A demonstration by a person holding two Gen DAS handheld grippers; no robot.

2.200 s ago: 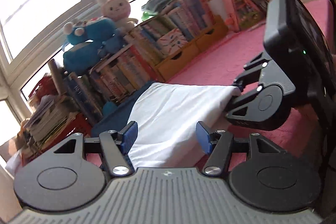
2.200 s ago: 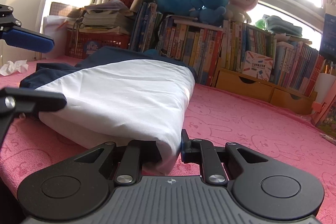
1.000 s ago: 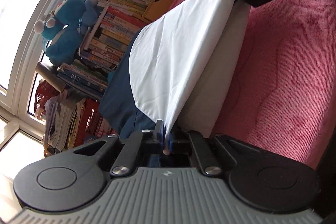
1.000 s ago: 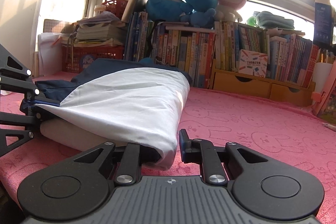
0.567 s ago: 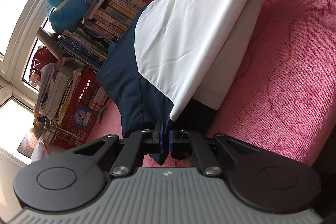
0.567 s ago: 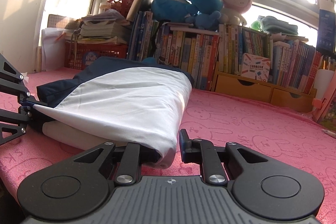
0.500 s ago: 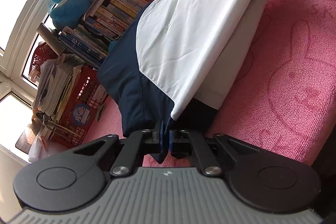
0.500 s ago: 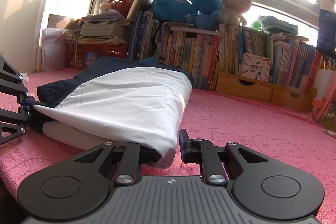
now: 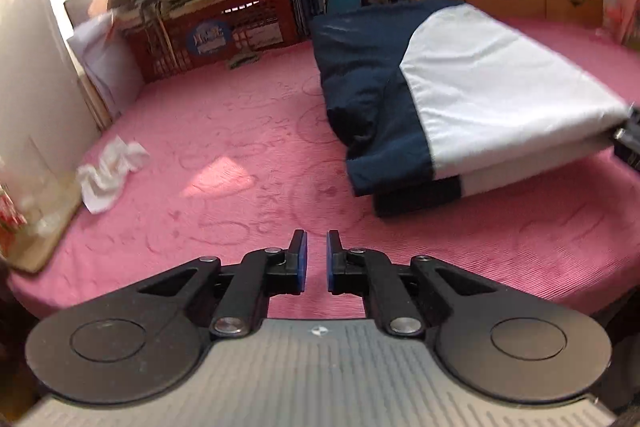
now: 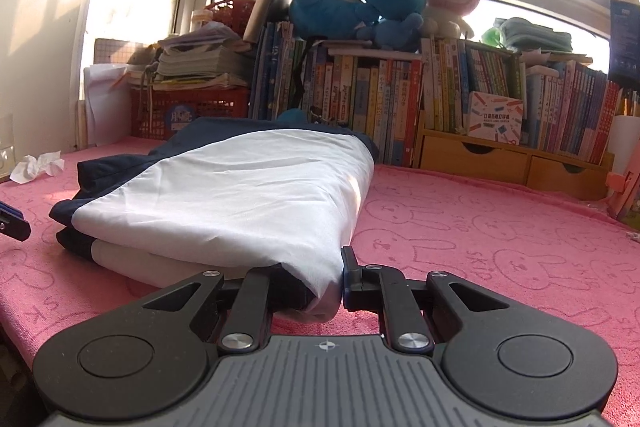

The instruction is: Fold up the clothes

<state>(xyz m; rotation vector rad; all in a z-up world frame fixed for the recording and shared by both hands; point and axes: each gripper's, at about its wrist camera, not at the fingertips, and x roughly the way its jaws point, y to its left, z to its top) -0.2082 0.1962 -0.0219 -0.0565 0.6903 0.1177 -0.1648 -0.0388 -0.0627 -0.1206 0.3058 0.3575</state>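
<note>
A folded white and navy garment (image 9: 500, 99) lies on the pink bunny-print cloth (image 9: 240, 155) at the right in the left wrist view. My left gripper (image 9: 316, 255) hovers over bare pink cloth, down and left of the garment's navy end, its blue pads slightly apart with nothing between them. In the right wrist view the garment (image 10: 240, 195) stretches away from me. My right gripper (image 10: 310, 283) is shut on its near white folded corner. The left gripper's fingertip (image 10: 12, 221) shows at the far left edge, clear of the fabric.
A crumpled white tissue (image 9: 110, 171) lies on the cloth at left. A red crate (image 9: 216, 35) with stacked papers, a long row of books (image 10: 400, 99), wooden drawers (image 10: 500, 159) and plush toys (image 10: 360, 7) line the back. The surface's front edge runs just below both grippers.
My left gripper has let go of the garment's navy corner, opened a little and pulled back to the left. The top layer now lies flat. The right gripper has kept its hold.
</note>
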